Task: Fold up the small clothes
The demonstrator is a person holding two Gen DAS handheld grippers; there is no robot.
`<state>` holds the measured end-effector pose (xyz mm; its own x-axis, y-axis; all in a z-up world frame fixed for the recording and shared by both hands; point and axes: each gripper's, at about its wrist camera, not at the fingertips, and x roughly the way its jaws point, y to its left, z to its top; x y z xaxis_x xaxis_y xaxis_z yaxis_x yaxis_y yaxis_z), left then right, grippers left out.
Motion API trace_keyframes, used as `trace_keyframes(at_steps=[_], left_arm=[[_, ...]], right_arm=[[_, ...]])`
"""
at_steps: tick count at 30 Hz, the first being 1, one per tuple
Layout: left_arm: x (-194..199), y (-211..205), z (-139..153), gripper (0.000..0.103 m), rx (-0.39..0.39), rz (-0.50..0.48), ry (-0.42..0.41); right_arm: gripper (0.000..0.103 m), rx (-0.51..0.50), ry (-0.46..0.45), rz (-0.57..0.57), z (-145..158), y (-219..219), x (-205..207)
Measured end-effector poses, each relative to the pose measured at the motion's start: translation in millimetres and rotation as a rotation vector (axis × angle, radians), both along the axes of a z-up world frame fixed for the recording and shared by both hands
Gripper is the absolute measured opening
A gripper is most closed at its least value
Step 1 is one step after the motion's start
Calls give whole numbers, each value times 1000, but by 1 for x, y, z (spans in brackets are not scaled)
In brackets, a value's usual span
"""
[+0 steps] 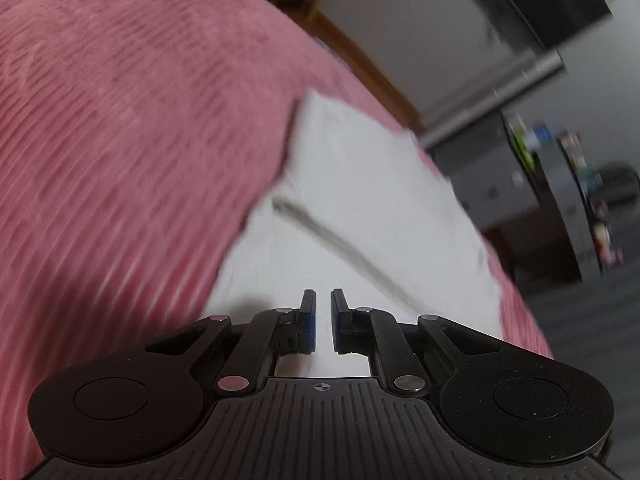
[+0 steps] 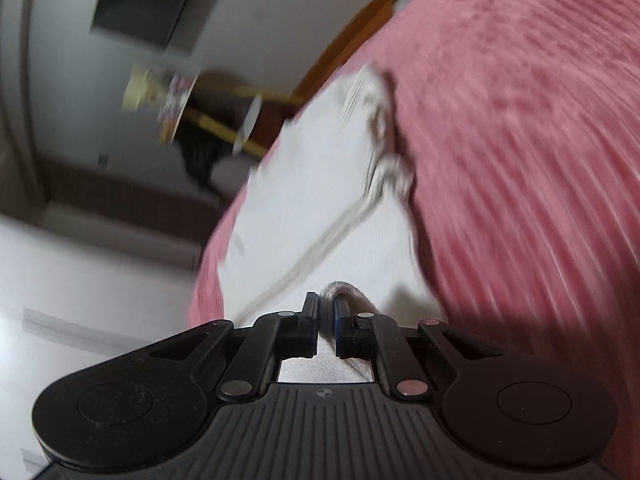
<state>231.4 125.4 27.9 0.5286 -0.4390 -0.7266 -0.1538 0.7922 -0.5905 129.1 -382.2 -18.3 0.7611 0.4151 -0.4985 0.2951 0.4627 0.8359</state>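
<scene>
A white garment [image 1: 360, 208] lies spread on a pink ribbed bedspread [image 1: 120, 140]. The left gripper [image 1: 323, 320] hovers over it, jaws nearly together, gripping nothing; the right gripper [image 2: 326, 322] pinches a fold of its cloth.

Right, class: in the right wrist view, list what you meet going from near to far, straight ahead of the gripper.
right gripper pinching a fold of cloth → white garment with its grey seam line → ribbed edge of the garment → pink ribbed cover → wooden frame → grey wall
</scene>
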Motion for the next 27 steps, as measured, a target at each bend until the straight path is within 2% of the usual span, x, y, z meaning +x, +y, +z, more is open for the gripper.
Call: trace_keyframes(at_steps=[1,3,5,6,7,9,11,14,17,19,20,23,26,27], left_arm=[[10,-1,-3,11,11,17,-5],[14,-7,-5,18,92,8,-38],[9,-14,-7,34,166,-72,-91],[3,-18,-11,45,182,-116,-84],[-5,-16,-14,48,183,-149,-70],[-28,-15,-20,49,180,-179,-59],[-52,-9,-23,57,179,-152,-65],[-88,2,-18,66,125,-94,-102],[-112,8,-10,68,114,-57,-140],[-123,10,-6,77,101,-43,-164],[-126,9,-9,78,81,-46,-161],[-124,-6,-27,78,55,-99,-83],[-120,-21,-42,77,30,-147,-59],[-117,-25,-47,74,22,-148,-49]], right_arm=[[9,-24,-7,-17,-1,-2,9],[15,-188,10,-47,3,-1,24],[21,-404,14,-32,10,3,29],[22,-480,3,-12,13,5,28],[22,-507,-8,19,15,7,25],[24,-447,-15,90,12,6,13],[30,-366,-18,138,6,6,-2],[37,-280,-23,136,4,8,-18],[39,-162,-45,111,1,10,-28],[40,-141,-64,99,1,13,-29],[40,-143,-59,98,1,15,-29],[40,-111,-44,114,-4,23,-27],[39,-127,-18,115,-8,26,-22],[36,-132,-14,116,-9,27,-22]])
